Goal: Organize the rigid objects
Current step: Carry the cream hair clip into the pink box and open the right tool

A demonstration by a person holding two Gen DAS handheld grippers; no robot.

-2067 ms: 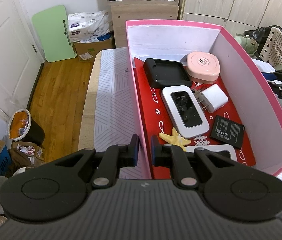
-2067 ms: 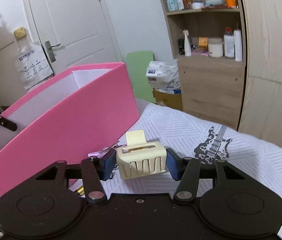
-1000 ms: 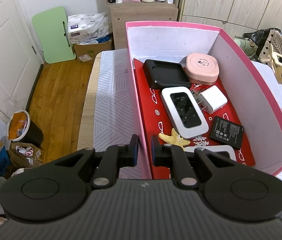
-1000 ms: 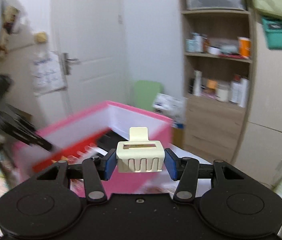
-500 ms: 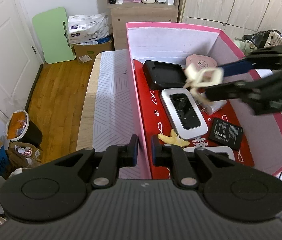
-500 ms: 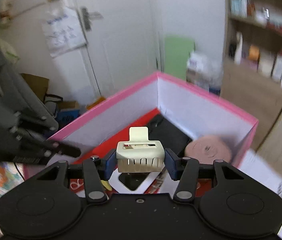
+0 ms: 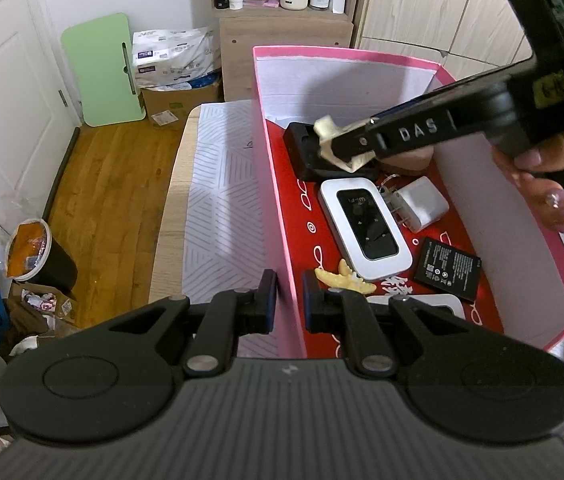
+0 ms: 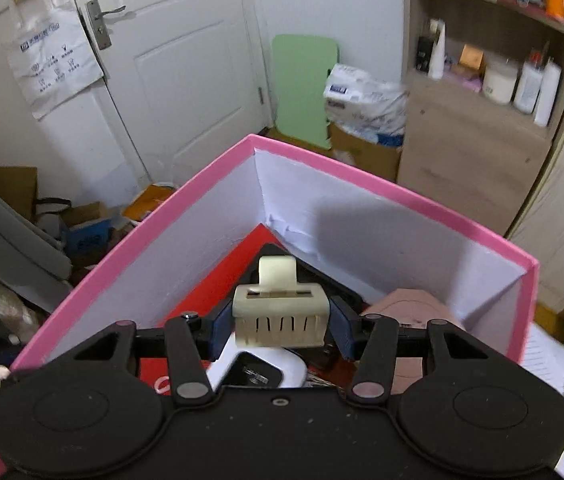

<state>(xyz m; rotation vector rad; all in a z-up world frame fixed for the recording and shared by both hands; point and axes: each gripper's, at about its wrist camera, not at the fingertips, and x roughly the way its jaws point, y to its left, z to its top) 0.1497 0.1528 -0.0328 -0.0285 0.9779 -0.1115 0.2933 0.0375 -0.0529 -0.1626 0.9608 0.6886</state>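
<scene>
A pink box [image 7: 345, 54] with a red floor stands on the table. My left gripper [image 7: 288, 300] is shut on its near left wall. Inside lie a black charger cradle [image 7: 301, 152], a white wifi device [image 7: 363, 228], a white plug adapter [image 7: 421, 202], a black battery [image 7: 447, 270], a yellow starfish [image 7: 341, 276] and a pink case [image 8: 413, 308]. My right gripper [image 8: 280, 330] reaches in from the right, shut on a cream hair claw clip [image 8: 280, 316]. It holds the clip [image 7: 327, 128] just above the black cradle near the far left corner.
A person's hand [image 7: 541, 184] holds the right gripper over the box's right wall. The white patterned tablecloth [image 7: 222, 184] lies left of the box. Beyond the table are a wooden floor, a bin [image 7: 30, 252], a green board [image 7: 102, 72] and a shelf cabinet [image 7: 282, 28].
The right gripper carried the clip from outside the box over its right wall and down into it, towards the far left corner. The left gripper kept still on the wall.
</scene>
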